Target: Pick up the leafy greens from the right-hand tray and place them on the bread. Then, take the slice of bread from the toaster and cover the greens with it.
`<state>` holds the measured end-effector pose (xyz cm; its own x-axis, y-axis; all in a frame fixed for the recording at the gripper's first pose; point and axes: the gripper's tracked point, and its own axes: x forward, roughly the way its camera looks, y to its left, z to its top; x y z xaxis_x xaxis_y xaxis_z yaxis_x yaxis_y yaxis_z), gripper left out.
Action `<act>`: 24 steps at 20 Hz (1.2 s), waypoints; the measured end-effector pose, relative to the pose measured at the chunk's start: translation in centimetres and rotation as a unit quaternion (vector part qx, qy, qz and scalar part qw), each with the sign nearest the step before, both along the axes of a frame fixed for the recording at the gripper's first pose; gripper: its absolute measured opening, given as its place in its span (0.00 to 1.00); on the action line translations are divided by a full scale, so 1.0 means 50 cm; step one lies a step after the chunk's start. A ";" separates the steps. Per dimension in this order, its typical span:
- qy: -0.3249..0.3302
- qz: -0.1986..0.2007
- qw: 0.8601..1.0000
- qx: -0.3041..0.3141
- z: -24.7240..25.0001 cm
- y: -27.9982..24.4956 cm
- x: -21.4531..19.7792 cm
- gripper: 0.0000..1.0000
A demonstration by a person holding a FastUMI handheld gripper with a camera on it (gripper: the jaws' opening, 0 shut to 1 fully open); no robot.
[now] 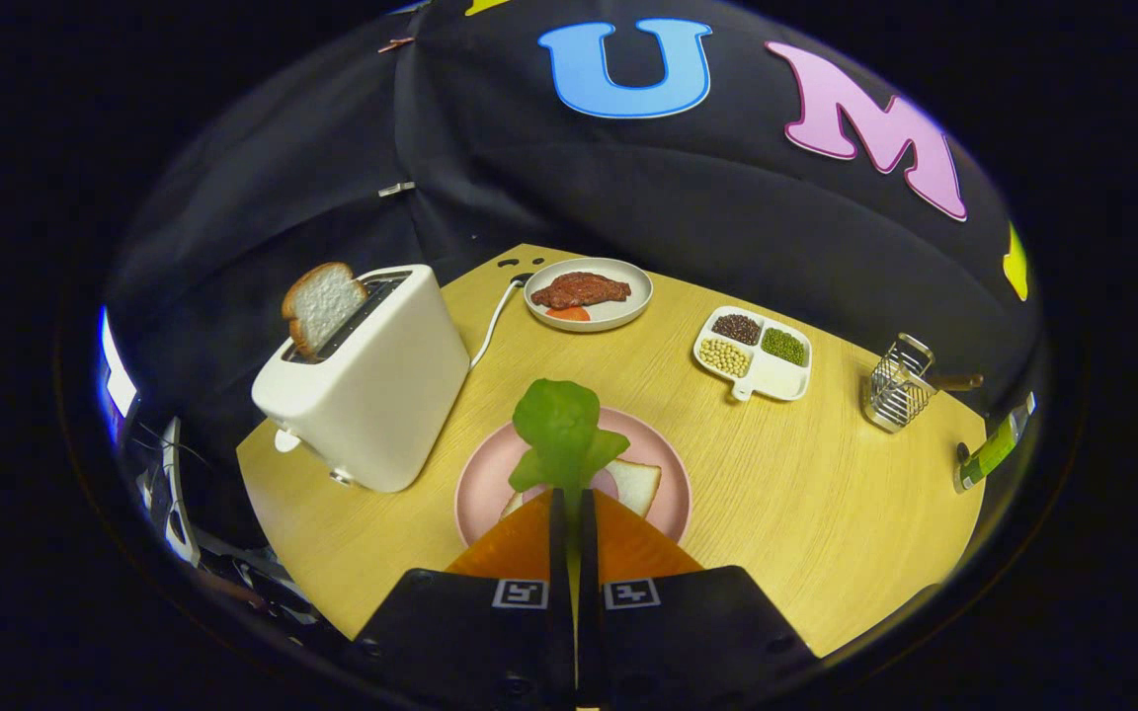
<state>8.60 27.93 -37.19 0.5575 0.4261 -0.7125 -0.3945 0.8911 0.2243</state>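
My gripper [570, 494] is shut on the stem of a green leaf [561, 427], which stands up just ahead of the orange fingers [520, 545]. Directly under the leaf lies a slice of bread [634, 484] on a pink plate [486, 476], partly hidden by the leaf and the fingers. To the left of the plate stands a white toaster [371, 390] with a second slice of bread [320, 304] sticking up out of its slot.
Beyond the pink plate sits a white plate with a piece of meat [581, 290]. A white divided tray of beans and seeds [755, 354] lies to the right of it. A wire holder [897, 385] and a green bottle [994, 449] stand near the wooden table's right edge.
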 end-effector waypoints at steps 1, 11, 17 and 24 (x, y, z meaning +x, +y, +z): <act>0.007 -0.001 1.000 0.000 -0.009 0.007 0.006 0.06; 0.019 -0.031 0.999 -0.025 -0.045 0.008 0.039 0.61; -0.068 -0.041 0.997 0.019 0.126 0.055 0.052 0.69; -0.143 0.012 0.985 0.100 0.362 0.243 0.072 0.77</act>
